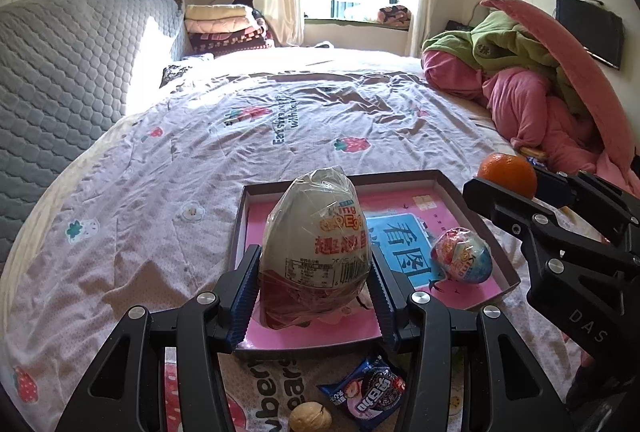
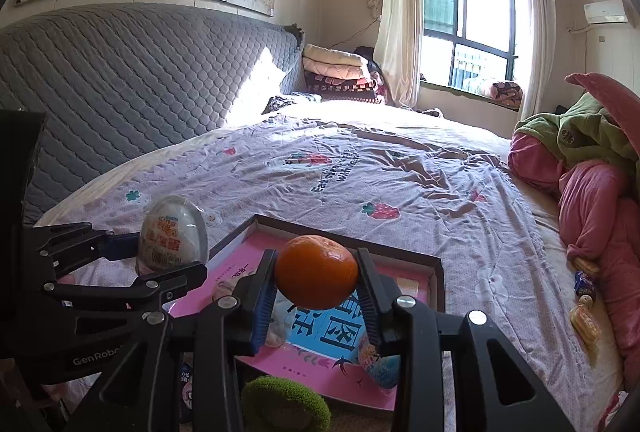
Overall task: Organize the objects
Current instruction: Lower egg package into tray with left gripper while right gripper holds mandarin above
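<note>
Left wrist view shows the left gripper (image 1: pixel 316 280) pinching a big wrapped toy egg (image 1: pixel 316 252) between its blue pads, held over the near part of a shallow box lid (image 1: pixel 440 181) that lies on the bed (image 1: pixel 200 152). The egg stands upright, long axis vertical, narrow end up, with crinkled clear wrap bunched at the top and a barcode label low on its front. Orange and red print on it cannot be read surely.

Right wrist view shows the right gripper (image 2: pixel 316 278) clamped on an orange (image 2: pixel 316 271), one pad on each side, above the same lid; its stem dimple faces up and slightly right.

Inside the lid lies a small foil egg (image 1: pixel 462 256), tipped on its side near the right wall, on a pink card with a blue panel bearing large Chinese characters. In front of the lid, on the bedspread, sit a blue cookie packet (image 1: pixel 366 390) and a walnut (image 1: pixel 310 419), and in the right wrist view a green fuzzy ring (image 2: pixel 286 404). A heap of pink and green bedding (image 1: pixel 532 88) lies at the right, with a few wrapped snacks (image 2: pixel 586 296) at its foot. The bedspread reads "strawberry" in part; the grippers show "GenRobo" and "DAS".
</note>
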{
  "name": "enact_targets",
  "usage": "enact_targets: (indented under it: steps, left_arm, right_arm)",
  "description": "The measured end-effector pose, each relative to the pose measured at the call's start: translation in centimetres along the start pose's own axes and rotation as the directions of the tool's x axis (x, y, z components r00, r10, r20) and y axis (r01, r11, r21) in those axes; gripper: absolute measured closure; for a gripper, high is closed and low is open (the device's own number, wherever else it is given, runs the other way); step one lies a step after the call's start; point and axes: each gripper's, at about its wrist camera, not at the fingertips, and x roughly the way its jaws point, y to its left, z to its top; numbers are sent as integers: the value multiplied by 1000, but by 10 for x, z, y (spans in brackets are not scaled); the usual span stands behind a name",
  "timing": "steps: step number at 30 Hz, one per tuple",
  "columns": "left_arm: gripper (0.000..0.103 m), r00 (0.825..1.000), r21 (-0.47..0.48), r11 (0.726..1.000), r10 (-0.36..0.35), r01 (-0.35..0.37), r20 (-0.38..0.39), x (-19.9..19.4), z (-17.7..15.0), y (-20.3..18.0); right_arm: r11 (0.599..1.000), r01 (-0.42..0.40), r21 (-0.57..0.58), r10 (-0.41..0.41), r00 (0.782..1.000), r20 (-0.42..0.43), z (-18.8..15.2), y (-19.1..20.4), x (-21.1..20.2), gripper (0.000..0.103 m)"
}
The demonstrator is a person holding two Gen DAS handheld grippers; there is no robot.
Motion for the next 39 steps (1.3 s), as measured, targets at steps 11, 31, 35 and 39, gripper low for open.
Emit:
enact_targets:
  steps: [11,31,35,39]
  left_arm:
    - [51,999,-5,999,33,-33,-33,18,1,12]
    - [51,995,-13,1000,9,-11,-102,51,-17,13]
    - [51,992,-14,1000,9,-11,-128,59,-22,14]
    - [51,989,-5,1000,8,-8,-149,65,-29,14]
  right_arm:
    - [1000,2,-3,-3,1000,-30,0,-9,18,65]
    - [1000,4,-24,-7,992,-124,-22,-6,45,65]
    - [999,-8,-31,3,987,-161,-29,-5,54,65]
    - [999,-18,-31,11,979,-204,-38,-5,65,65]
